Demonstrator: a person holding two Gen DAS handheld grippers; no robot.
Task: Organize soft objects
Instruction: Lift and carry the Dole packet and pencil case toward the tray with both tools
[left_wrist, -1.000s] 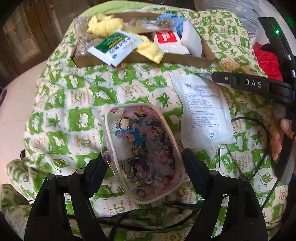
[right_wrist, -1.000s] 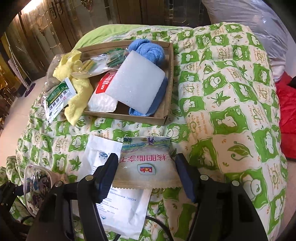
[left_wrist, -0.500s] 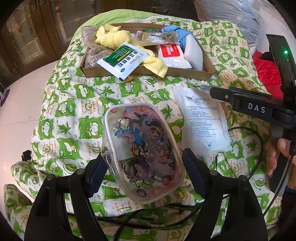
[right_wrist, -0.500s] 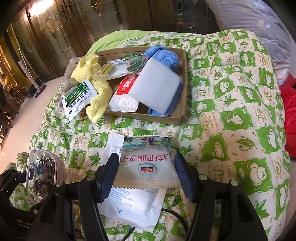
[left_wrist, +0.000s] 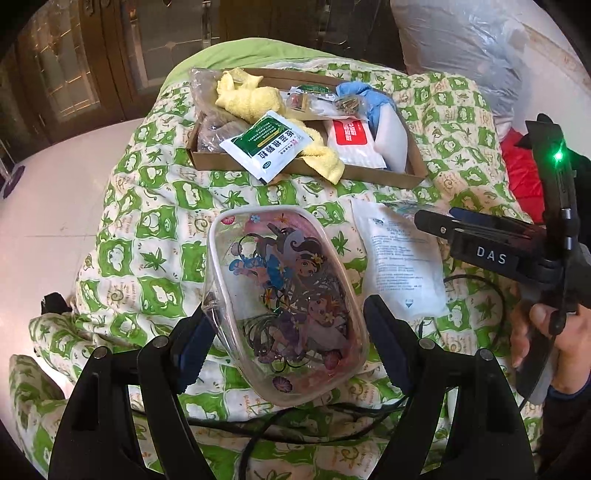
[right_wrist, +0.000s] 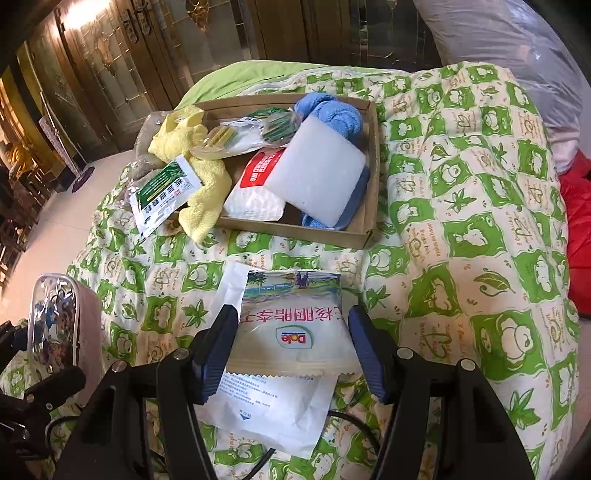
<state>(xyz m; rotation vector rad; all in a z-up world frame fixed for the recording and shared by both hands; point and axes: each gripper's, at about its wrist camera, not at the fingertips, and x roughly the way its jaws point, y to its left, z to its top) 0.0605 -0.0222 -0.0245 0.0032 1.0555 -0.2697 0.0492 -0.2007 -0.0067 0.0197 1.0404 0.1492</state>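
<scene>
A: Already in the cardboard tray (right_wrist: 364, 236): yellow cloth (right_wrist: 201, 181), blue towel (right_wrist: 332, 114), white sponge block (right_wrist: 317, 181), red-and-white pack (right_wrist: 255, 188), green sachet (left_wrist: 267, 146) hanging over the front rim.

B: So, mostly filled. Still outside the tray?

A: Three soft things. Clear cartoon pouch (left_wrist: 284, 306) gripped in the left claw (left_wrist: 286, 332), lifted above the quilt (left_wrist: 155, 229). Dole snack bag (right_wrist: 291, 328) clamped in the right claw (right_wrist: 291, 347), also off the bed. Flat white printed packet (right_wrist: 273, 413) lying loose on the quilt, under the snack bag.

B: Look of the pouch?

A: Transparent plastic, white piping on the edge, printed figures, slightly bulging. Probably slippery and easy to dent. Snack bag puffy, with crimped bottom edge.
</scene>
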